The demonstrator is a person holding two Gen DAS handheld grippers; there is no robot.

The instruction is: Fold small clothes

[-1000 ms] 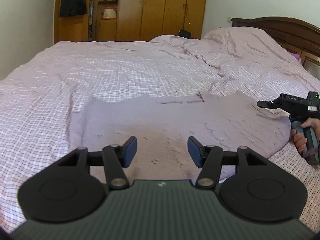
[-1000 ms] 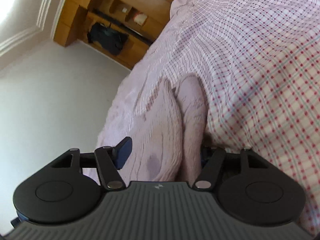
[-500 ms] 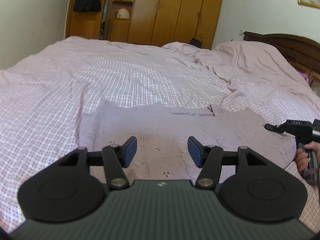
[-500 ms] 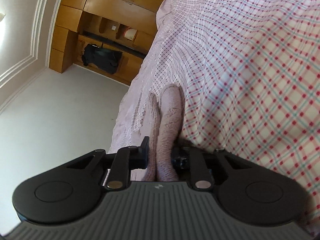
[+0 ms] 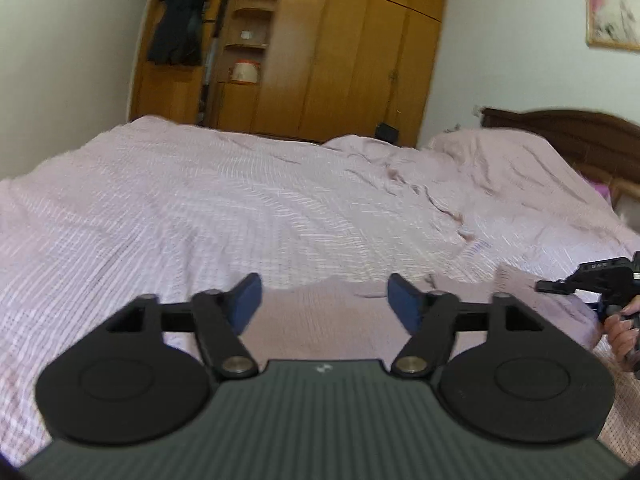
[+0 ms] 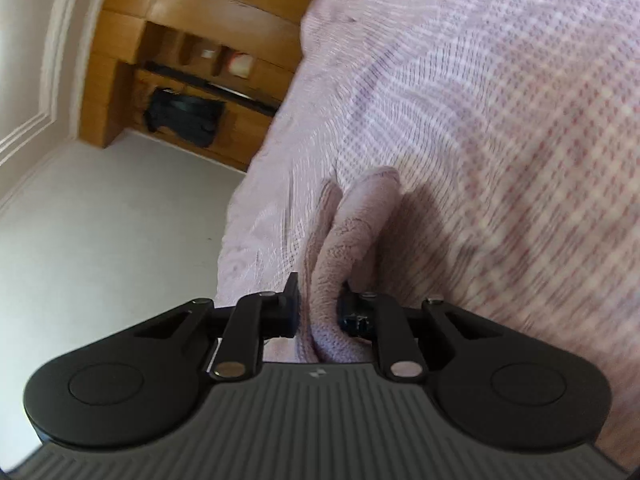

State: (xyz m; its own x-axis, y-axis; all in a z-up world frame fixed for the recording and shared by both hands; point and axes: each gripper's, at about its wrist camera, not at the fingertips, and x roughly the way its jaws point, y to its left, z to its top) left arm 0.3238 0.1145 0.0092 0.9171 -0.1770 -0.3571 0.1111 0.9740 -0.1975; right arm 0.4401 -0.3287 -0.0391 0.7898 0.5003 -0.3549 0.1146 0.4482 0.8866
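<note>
Between the black fingers of the right gripper, a folded edge of the pink knitted garment is pinched, both pads pressing into the cloth. From that grip the knit bunches upward in two thick ridges and lies against the checked bedspread. A small pale logo mark sits on the ribbed grey housing just behind the jaws; no letters can be read in it.

Over the near part of the same garment, the left gripper hovers with its jaws opening, blue pads well apart and nothing between them (the cloth lies below, not touched). The garment is spread flat on the bedspread, reaching right toward the right gripper, which is seen from the side at the frame edge with a hand wrapped around its grip. White lettering on that gripper's top is too blurred to read.

Beyond the bed stand a wooden wardrobe with an open shelf niche, a dark garment hanging at its left, a dark wooden headboard at right, and a framed picture on the wall.
</note>
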